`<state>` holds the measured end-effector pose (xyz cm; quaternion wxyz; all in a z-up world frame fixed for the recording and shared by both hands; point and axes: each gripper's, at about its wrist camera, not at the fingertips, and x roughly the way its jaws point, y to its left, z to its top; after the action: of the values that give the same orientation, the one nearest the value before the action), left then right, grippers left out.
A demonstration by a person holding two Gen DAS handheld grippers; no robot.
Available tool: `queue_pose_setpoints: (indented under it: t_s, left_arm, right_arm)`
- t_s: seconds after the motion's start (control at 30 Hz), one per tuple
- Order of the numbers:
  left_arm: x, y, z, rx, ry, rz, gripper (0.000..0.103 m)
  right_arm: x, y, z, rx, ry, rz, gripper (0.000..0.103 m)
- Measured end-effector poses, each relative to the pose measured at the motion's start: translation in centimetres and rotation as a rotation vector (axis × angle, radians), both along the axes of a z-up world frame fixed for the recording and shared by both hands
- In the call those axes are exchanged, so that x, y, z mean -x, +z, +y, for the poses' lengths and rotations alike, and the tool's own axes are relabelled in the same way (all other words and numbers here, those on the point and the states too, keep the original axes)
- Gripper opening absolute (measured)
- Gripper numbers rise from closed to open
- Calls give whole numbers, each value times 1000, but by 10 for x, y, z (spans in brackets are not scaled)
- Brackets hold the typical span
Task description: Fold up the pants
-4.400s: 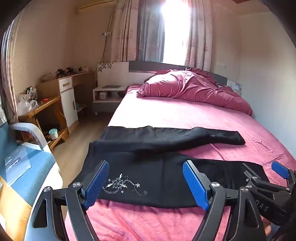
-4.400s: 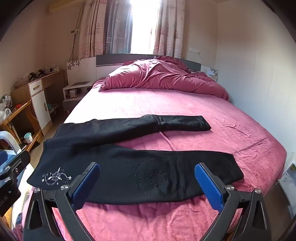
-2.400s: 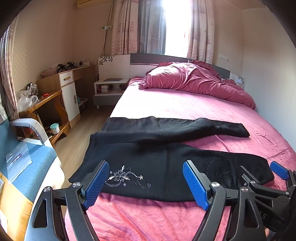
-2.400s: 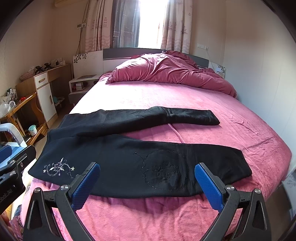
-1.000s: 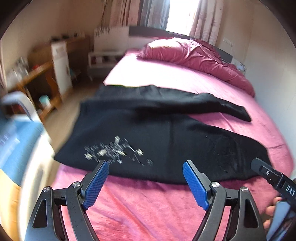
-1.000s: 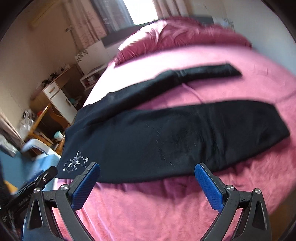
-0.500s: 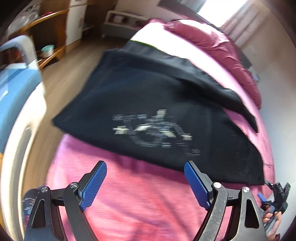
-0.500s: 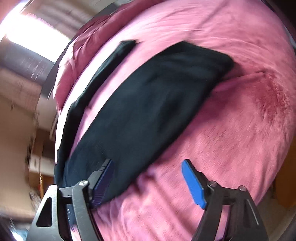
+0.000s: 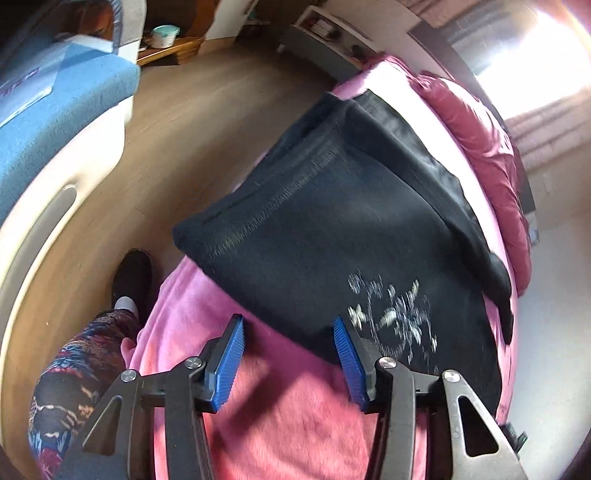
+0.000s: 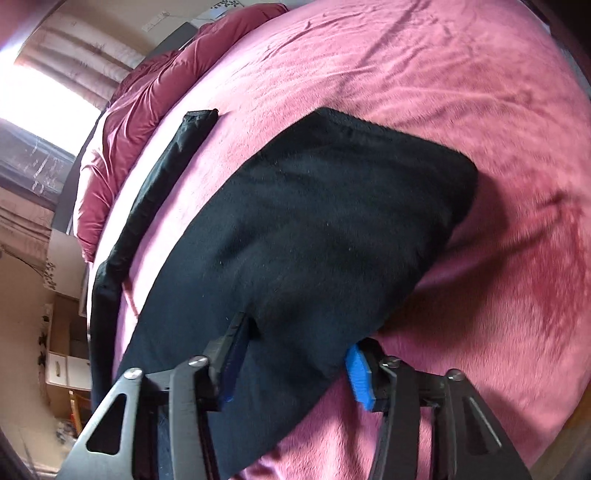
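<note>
Black pants (image 9: pixel 332 221) lie spread on the pink bed, with white embroidery (image 9: pixel 391 317) near the waist. My left gripper (image 9: pixel 290 356) is low over the near waist edge. Its jaws are closing, and the right pad (image 9: pixel 349 363) rests at the fabric's edge, with mostly blanket between the pads. In the right wrist view the near leg of the pants (image 10: pixel 314 229) runs between the jaws of my right gripper (image 10: pixel 295 373). These are closing too, with the left finger on the cloth and the right pad (image 10: pixel 360 376) under its edge. The far leg (image 10: pixel 162 166) lies apart.
The pink blanket (image 10: pixel 480 110) covers the bed, with a crumpled red duvet (image 10: pixel 129 110) at its head. Left of the bed are wooden floor (image 9: pixel 166 147), a blue-cushioned chair (image 9: pixel 55 103), and a person's patterned trouser leg (image 9: pixel 74 369) and dark shoe (image 9: pixel 133 273). A nightstand (image 9: pixel 325 33) stands by the headboard.
Both grippers dropped toward the bed and rolled. Their jaws narrowed. The left one reached the waist edge, and the right one came around the near leg's edge.
</note>
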<state>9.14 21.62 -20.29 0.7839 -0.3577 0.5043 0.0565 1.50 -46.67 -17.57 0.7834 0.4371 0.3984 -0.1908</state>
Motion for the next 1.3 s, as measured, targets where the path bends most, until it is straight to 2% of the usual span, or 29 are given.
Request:
queue_pose_setpoints:
  t_s: [0.07,0.1,0.13,0.17,0.2,0.37,0.57,0.7,0.93,1.0,1.03,1.07,1.1,1.13,1.17,1.3]
  left_arm:
    - [-4,0,4,2,27,-12,44]
    - [-6,0,5,-5,35,-10,28]
    - [-7,1,7,-10,39,-13,18]
    - [-9,4,6,-33,35,-22,16]
    - [-11,7,5,-52,26,-29,8]
    - [-1,32,4,-99,0,-91,6]
    - [29,62,-2,-127,-45,-117,6]
    - [48,60,-7,-135,-77,-79,6]
    - [61,37,-21,-151,-136,57,7]
    - [55,35,-20,-154,-149,112,11]
    - [53,36,-19,-151,-147,122,14]
    - [53,42,-16,-157,-146,125,20]
    - [55,46,-14,-178,-147,130,21]
    - [58,53,-11,-196,-147,128,21]
    - [61,60,-5,-198,-145,112,21]
    - [65,90,27,-191,-95,30,21]
  right_arm:
    - [1,-1,-3,17,14,10,32]
    - [-1,0,-4,22,22,12,30]
    - [1,3,-5,31,31,14,24]
    - [0,6,-5,38,38,16,21]
    - [-2,10,-4,53,44,16,19]
    - [3,40,-5,134,58,-5,16]
    - [26,55,-12,180,48,2,15]
    - [48,49,-20,185,37,30,15]
    - [76,22,-33,156,1,103,15]
    - [76,19,-34,134,9,99,17]
    - [78,19,-36,126,5,95,22]
    - [80,21,-38,118,-1,88,32]
    - [83,23,-39,118,-9,87,38]
    - [88,28,-41,136,-23,95,52]
    - [93,34,-42,161,-37,98,58]
    - [106,63,-40,267,-58,76,58]
